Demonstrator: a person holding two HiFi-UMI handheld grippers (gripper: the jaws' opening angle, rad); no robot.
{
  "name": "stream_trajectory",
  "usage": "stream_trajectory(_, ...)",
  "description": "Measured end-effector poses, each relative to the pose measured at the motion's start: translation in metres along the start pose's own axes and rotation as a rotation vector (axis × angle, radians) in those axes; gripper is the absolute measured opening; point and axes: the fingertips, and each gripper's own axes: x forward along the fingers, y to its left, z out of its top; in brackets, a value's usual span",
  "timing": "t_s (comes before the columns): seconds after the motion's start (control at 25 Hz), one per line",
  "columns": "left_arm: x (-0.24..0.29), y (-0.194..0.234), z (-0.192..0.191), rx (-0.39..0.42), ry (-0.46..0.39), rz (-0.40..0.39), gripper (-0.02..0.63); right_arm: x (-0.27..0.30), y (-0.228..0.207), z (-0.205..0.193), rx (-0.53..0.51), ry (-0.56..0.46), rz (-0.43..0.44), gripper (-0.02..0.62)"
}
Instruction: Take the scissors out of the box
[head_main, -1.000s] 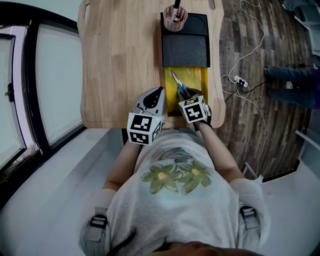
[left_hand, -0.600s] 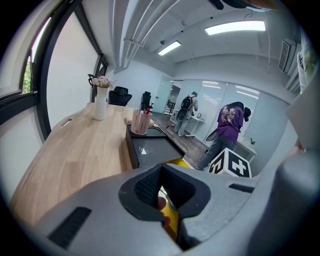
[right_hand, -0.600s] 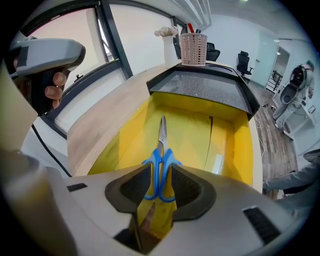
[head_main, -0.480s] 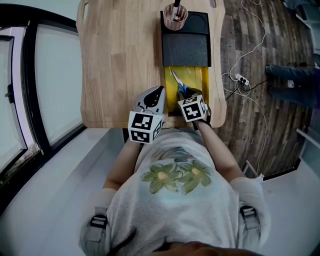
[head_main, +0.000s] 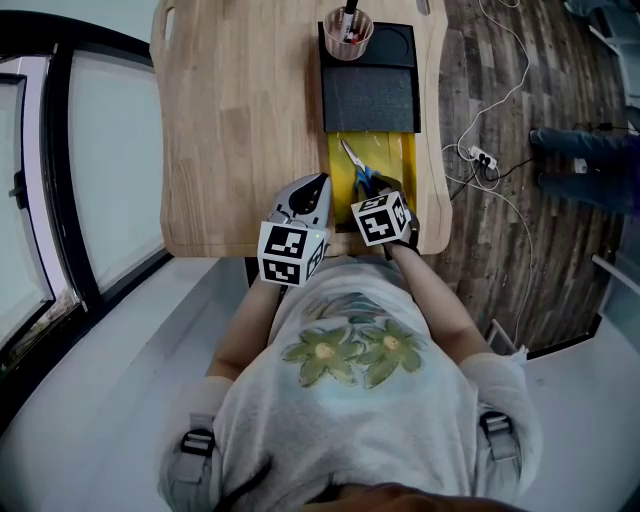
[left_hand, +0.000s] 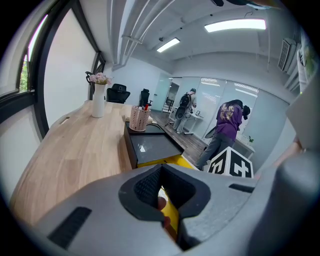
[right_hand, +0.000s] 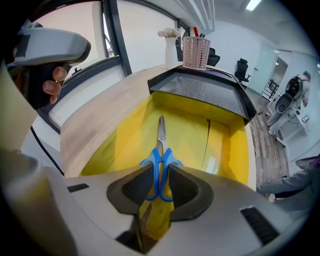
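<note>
Scissors (head_main: 357, 172) with blue handles (right_hand: 161, 162) lie in the yellow drawer (head_main: 396, 160), blades pointing at the black box (head_main: 370, 95). My right gripper (head_main: 369, 193) points steeply down over the drawer's near end. Its jaws have just been closing, and in the right gripper view (right_hand: 158, 181) the blue handle rings sit between the pads and meet both of them. My left gripper (head_main: 316, 186) rests at the table's near edge, left of the drawer. In the left gripper view (left_hand: 161, 169) its tips meet with nothing held, and a fingertip and the yellow drawer (left_hand: 170, 215) show behind them.
The wooden table (head_main: 240, 120) stretches left of the box. A pink pen cup (head_main: 351, 35) stands on the box's far end, and a white vase (left_hand: 98, 102) stands further back. A power strip and cables (head_main: 480, 160) lie on the floor at right. People stand in the background (left_hand: 227, 120).
</note>
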Motion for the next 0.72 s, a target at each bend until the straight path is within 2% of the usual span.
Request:
stream_trajectory(0.24,0.0001,0.002,-0.004,0.001,0.009,0.003,-0.003,0.0009,0.0003,0.0006,-0.013,-0.009,0.0,0.092)
stream_trajectory(0.72,-0.0021,-0.0022,0.0016,0.017,-0.001,-0.003,-0.003,-0.0057,-0.0039,0.0036,0.033,-0.05,0.035,0.084)
